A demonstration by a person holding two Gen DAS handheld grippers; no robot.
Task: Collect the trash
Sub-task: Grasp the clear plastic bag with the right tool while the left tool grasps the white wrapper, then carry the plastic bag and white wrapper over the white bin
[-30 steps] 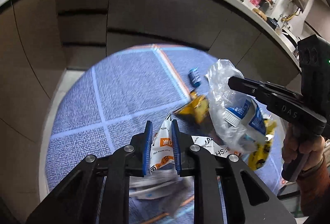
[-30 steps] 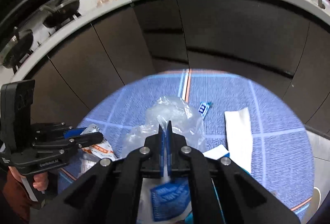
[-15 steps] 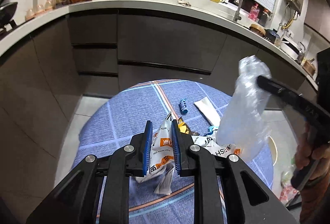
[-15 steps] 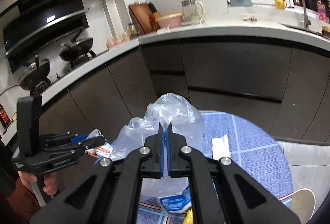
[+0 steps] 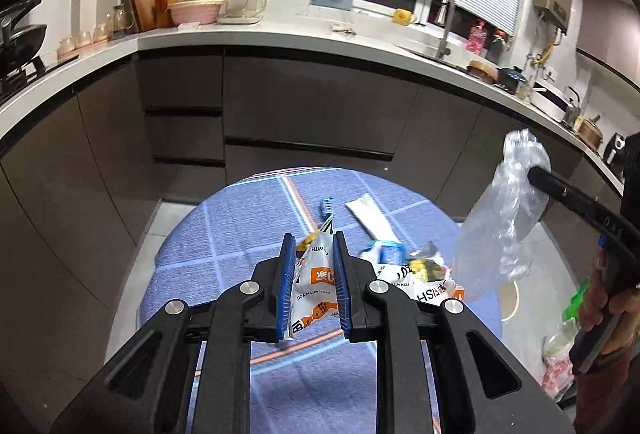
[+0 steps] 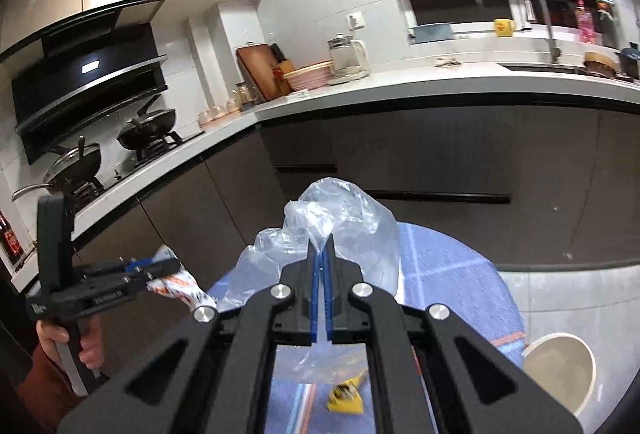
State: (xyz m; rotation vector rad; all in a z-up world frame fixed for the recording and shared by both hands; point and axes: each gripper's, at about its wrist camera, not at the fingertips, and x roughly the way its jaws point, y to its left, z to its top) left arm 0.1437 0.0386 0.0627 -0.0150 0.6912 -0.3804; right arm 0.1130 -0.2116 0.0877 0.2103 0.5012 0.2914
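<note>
Both grippers are up off the rug now. The left gripper (image 5: 312, 274) has its jaws pinching a white and orange wrapper (image 5: 316, 278), which hangs free between the blue pads. The right gripper (image 6: 322, 298) has its jaws pressed together on a clear bag (image 6: 340, 218); the bag droops limp below the grip, probably lifted so it can take the litter. On the blue rug (image 5: 224, 234) more trash waits: a white paper (image 5: 370, 218) at the far right, a blue scrap (image 5: 326, 204) beside it, a yellow packet (image 6: 346, 400) near. A pale bin (image 6: 560, 370) stands at the right, off the rug's edge.
</note>
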